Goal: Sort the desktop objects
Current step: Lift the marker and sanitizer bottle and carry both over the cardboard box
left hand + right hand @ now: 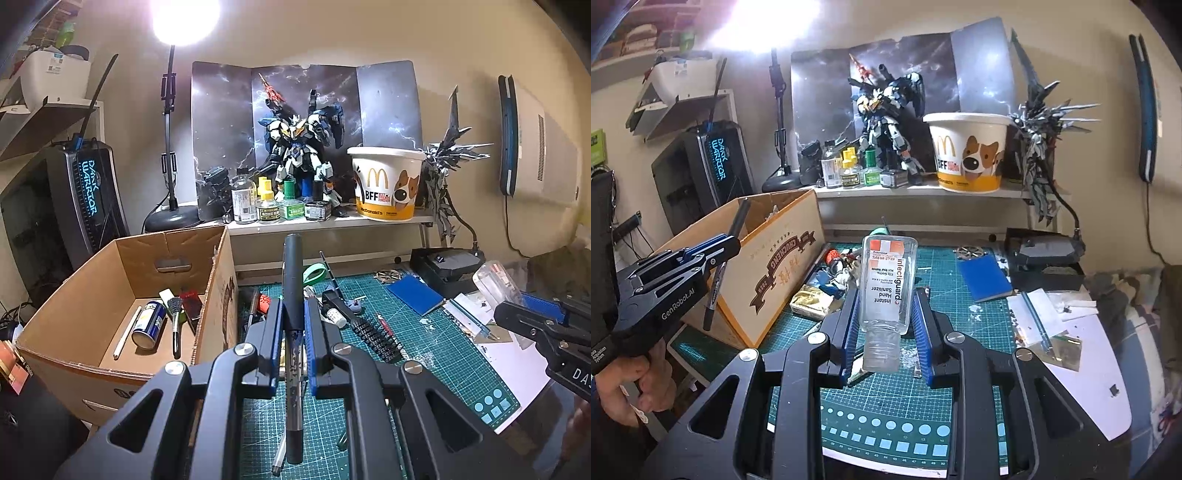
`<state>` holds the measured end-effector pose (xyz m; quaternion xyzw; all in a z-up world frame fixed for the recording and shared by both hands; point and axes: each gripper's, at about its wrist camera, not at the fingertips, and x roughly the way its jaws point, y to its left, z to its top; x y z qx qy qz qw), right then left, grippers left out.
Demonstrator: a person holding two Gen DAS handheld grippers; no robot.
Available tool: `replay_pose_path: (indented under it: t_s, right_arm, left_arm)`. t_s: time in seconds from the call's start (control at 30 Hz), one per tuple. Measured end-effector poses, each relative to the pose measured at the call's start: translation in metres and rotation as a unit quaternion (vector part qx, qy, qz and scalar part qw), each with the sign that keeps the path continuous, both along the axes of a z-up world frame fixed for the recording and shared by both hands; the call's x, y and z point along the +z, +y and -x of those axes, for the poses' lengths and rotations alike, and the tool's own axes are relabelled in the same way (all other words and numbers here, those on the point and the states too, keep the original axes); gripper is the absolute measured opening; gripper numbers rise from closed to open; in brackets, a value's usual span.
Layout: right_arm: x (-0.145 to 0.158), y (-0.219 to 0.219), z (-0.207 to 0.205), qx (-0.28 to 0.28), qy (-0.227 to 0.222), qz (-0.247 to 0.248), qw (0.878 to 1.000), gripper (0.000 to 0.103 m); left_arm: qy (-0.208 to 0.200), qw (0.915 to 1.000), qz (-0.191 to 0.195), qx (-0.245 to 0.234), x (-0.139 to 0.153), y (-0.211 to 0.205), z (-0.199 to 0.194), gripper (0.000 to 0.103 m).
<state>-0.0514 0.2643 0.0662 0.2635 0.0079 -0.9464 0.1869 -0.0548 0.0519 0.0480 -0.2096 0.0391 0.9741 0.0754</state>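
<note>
The black marker (pixel 293 295) sits pinched between the blue pads of the left hand-held gripper (pixel 293 328), whose jaws are nearly fully closed on its slim barrel. It is held about mid-length and stands tilted, cap end high, lower end hanging past the jaws — a grip that keeps it from swinging. It hangs above the green cutting mat (pixel 424 354), just beside the open cardboard box (pixel 110 295) to the left.

That box looks like the sorting bin: a blue spray can (pixel 149 325), a white pen (pixel 127 326) and a small brush (pixel 175 321) already lie on its floor. So the marker seems bound there, and the hold beside the rim suits a short carry over the wall.

The right hand-held gripper (pixel 886 317) has its jaws partly open but clamped on the flat sides of a clear hand sanitizer bottle (pixel 889 284), cap toward the camera, raised over the same mat. The wider gap matches the wider body.

Around them the surface carries loose clutter: a black bristle brush (pixel 376 339), a blue notebook (pixel 984 278) and scattered model parts (pixel 838 273). Behind, a shelf (pixel 923 190) bears small bottles, a robot model and 1 paper bucket (pixel 969 153), apparently not part of the sort.
</note>
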Motion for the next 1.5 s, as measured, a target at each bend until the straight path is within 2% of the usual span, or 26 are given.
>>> replay_pose_path:
  t_s: [0.27,0.77,1.5]
  right_arm:
    - [-0.002,-0.014,0.002,0.010,0.001,-0.010,1.000,0.026]
    - [0.002,-0.050,0.003,0.062,0.005,-0.005,0.998,0.026]
    - [0.009,-0.119,-0.002,0.165,0.014,0.011,0.986,0.026]
  left_arm:
    - [0.000,0.9999,0.000,0.017,0.000,-0.014,-0.002,0.011]
    - [0.003,0.9985,0.002,0.054,0.005,-0.046,-0.006,0.011]
    - [0.003,0.9914,0.005,0.130,0.009,-0.107,-0.023,0.011]
